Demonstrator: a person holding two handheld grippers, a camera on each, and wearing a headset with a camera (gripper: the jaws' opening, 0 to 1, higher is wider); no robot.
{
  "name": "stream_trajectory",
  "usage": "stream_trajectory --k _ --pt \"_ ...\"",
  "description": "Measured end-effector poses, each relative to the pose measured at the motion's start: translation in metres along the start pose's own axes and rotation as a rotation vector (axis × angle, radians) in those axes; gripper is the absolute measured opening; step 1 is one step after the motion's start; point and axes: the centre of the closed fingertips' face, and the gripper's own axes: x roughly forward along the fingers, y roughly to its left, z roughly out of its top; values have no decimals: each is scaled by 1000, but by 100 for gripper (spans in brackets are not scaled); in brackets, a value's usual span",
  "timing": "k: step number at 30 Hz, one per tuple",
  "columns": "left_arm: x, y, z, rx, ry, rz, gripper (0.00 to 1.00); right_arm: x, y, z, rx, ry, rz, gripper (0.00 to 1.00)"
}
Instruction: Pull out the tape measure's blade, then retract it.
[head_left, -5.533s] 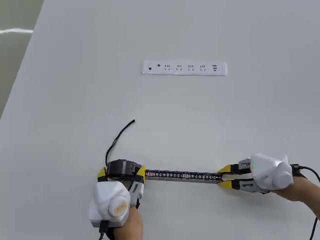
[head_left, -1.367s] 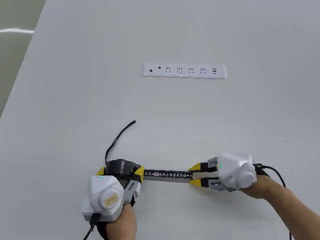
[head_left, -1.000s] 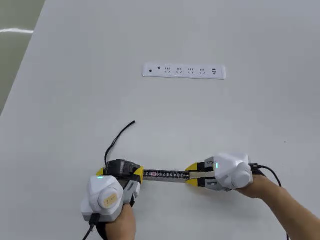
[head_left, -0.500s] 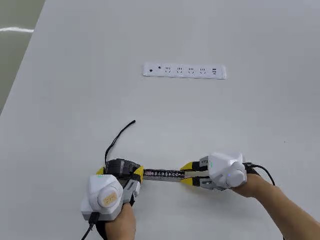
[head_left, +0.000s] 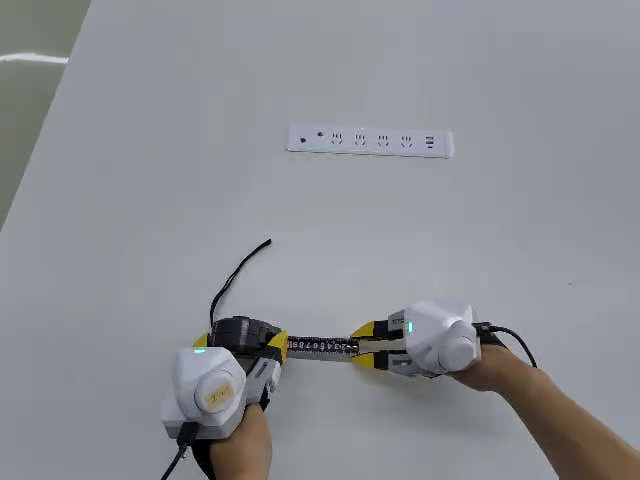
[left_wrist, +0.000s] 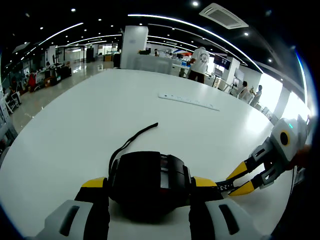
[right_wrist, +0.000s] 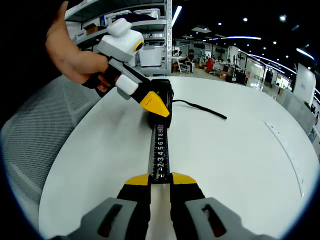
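Observation:
The black tape measure case (head_left: 244, 335) (left_wrist: 150, 178) (right_wrist: 162, 97) lies on the white table, and my left gripper (head_left: 243, 346) (left_wrist: 149, 182) is shut on it, yellow tips at either side. Its short stretch of blade (head_left: 318, 347) (right_wrist: 160, 152) runs rightward from the case. My right gripper (head_left: 363, 345) (right_wrist: 160, 178) is shut on the blade's end, close to the case. The case's black wrist strap (head_left: 238, 271) (left_wrist: 134, 138) (right_wrist: 200, 108) trails away over the table.
A white power strip (head_left: 370, 140) (left_wrist: 189, 100) lies farther back on the table. The table's left edge (head_left: 40, 120) drops off to the floor. In the left gripper view, people stand in the room beyond the table's far end.
My right gripper has travelled left toward the case, still holding the blade end. The exposed blade has grown much shorter. The left gripper and case have stayed in place.

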Motion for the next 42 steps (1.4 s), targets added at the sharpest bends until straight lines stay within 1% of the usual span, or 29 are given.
stream_trajectory --k 24,42 --pt "0 2 1 -14 3 0 61 22 -1 18 -8 -20 4 13" --pt "0 2 1 -23 5 -2 62 42 -2 32 -13 -32 12 13"
